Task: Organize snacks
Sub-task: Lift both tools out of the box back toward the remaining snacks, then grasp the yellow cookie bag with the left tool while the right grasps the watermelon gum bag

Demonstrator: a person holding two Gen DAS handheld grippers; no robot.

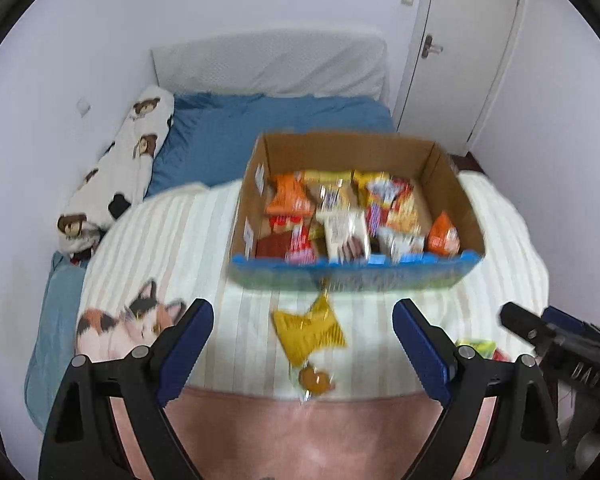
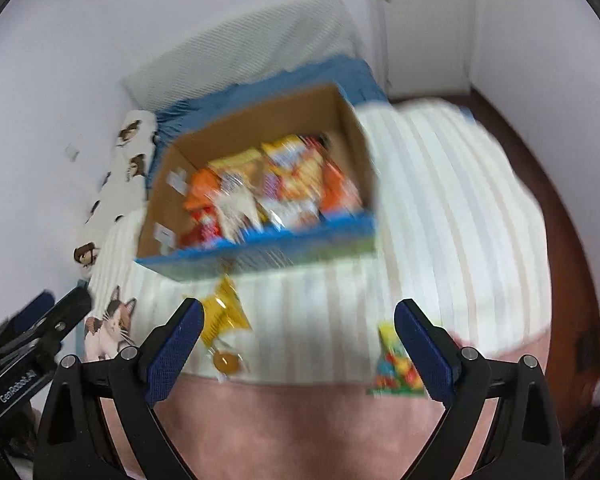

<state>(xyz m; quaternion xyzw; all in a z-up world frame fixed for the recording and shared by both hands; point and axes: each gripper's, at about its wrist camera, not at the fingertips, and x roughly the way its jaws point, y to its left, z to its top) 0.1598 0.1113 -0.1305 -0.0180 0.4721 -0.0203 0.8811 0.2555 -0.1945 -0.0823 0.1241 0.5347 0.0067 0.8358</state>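
Observation:
A cardboard box (image 1: 444, 176) with a blue front edge sits on the bed, filled with several snack packs (image 1: 340, 212). A yellow snack packet (image 1: 310, 330) lies on the striped blanket just in front of the box, between my left gripper's (image 1: 304, 316) open fingers. A green and red candy bag (image 2: 396, 364) lies on the blanket by the right finger of my open right gripper (image 2: 298, 314). The box (image 2: 260, 120) and the yellow packet (image 2: 222, 314) also show in the right wrist view. Both grippers are empty. Both views are blurred.
The bed has a striped white blanket with a cat print (image 1: 136, 320), a pink cover (image 1: 312, 428) in front, a blue sheet (image 1: 268, 120) and a bear-print pillow (image 1: 128, 160) at the left. A white door (image 1: 468, 40) stands behind at the right.

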